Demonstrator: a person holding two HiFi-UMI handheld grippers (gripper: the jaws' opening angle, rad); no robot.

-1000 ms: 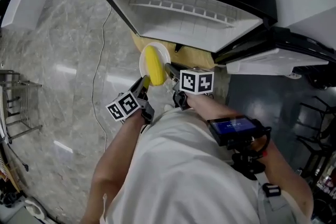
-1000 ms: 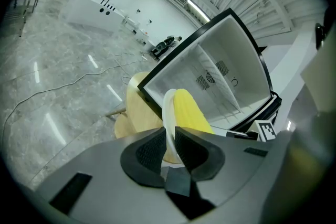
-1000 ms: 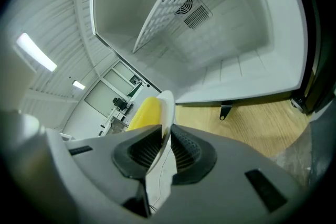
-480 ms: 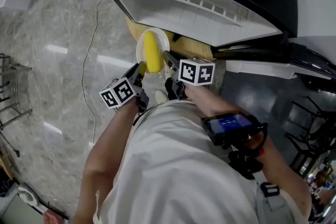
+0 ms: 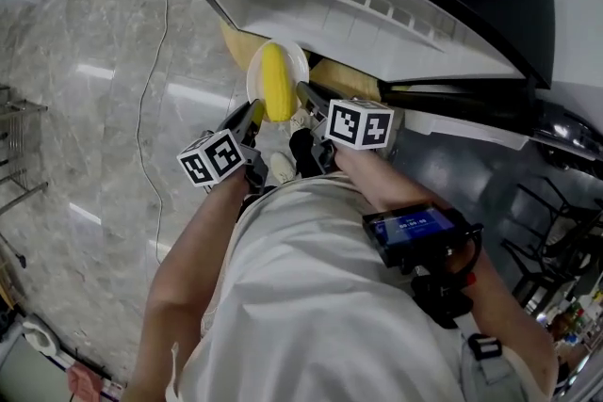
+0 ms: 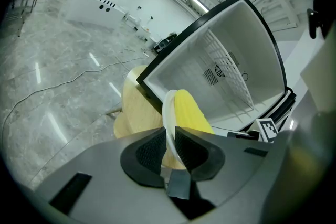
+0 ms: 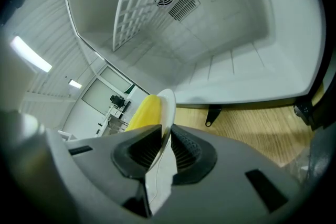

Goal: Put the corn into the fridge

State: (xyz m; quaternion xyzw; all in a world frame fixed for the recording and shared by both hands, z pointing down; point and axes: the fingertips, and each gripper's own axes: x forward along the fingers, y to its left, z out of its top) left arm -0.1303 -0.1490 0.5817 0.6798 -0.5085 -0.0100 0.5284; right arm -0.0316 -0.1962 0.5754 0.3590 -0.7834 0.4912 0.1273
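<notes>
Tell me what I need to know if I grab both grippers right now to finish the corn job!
Left gripper: shut on one edge of the white plate.
Right gripper: shut on the opposite edge.
Corn: lying on the plate, held between both grippers just in front of the fridge.
Done: the fridge is open and looks empty inside, and the corn is up at its opening.
Left: move the plate in level so the corn does not roll off, set it down inside, then open both grippers and pull them out.
</notes>
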